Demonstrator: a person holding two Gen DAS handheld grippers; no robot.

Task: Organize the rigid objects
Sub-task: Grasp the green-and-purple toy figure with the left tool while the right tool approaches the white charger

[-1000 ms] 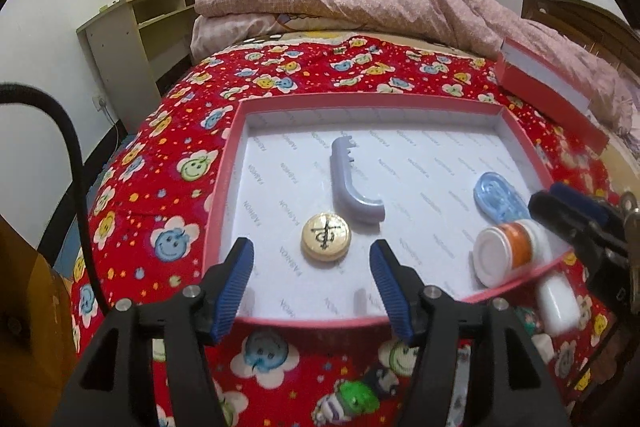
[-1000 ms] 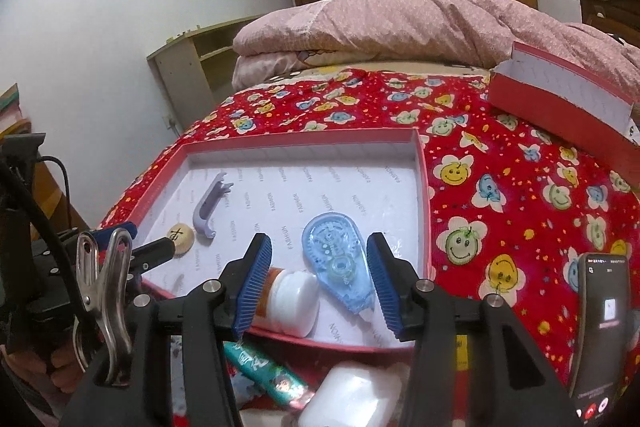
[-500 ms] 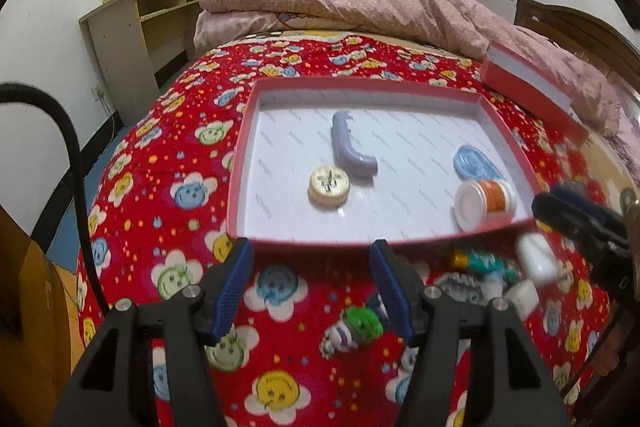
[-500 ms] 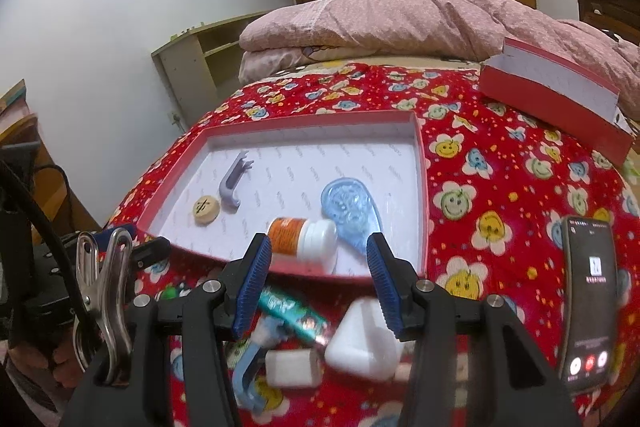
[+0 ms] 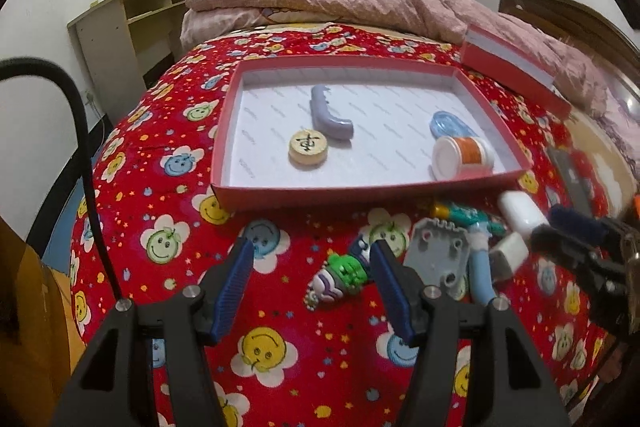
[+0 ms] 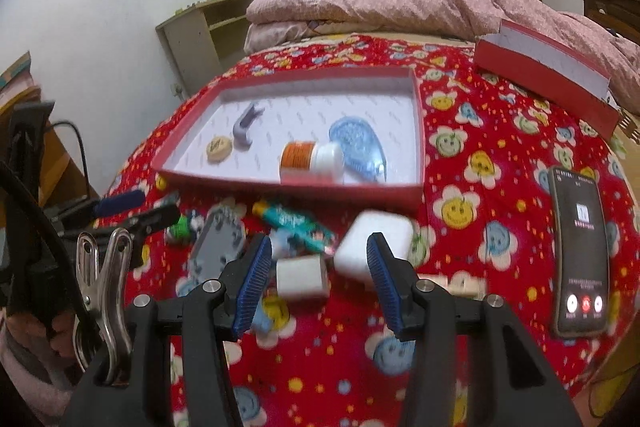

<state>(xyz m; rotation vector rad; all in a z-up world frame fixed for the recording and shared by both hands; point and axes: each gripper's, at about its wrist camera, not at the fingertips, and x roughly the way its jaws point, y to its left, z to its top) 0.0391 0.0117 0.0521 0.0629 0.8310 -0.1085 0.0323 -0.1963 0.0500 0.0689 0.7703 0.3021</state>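
Near bed: open red bedspread (image 5: 280, 311) under the left tool (image 5: 312, 287), nothing between its pads.
Clutter: toy figure (image 5: 340, 273), grey plate (image 5: 438, 259), white blocks (image 6: 300, 277) crowd the strip before the tray (image 5: 360, 193).
Tray floor: bare at its middle.
Right: phone (image 6: 580, 251) lies flat.
Far right: red box (image 6: 548, 75) blocks.

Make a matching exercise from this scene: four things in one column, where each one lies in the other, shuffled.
Things:
1. round wooden piece
2. orange-labelled bottle
3. phone
4. green toy

Places:
A. on the bedspread, right of the red tray
B. in the tray, beside the purple handle
C. on the bedspread, before the tray
D. in the tray, against the blue tape dispenser

Pairs: 1-B, 2-D, 3-A, 4-C
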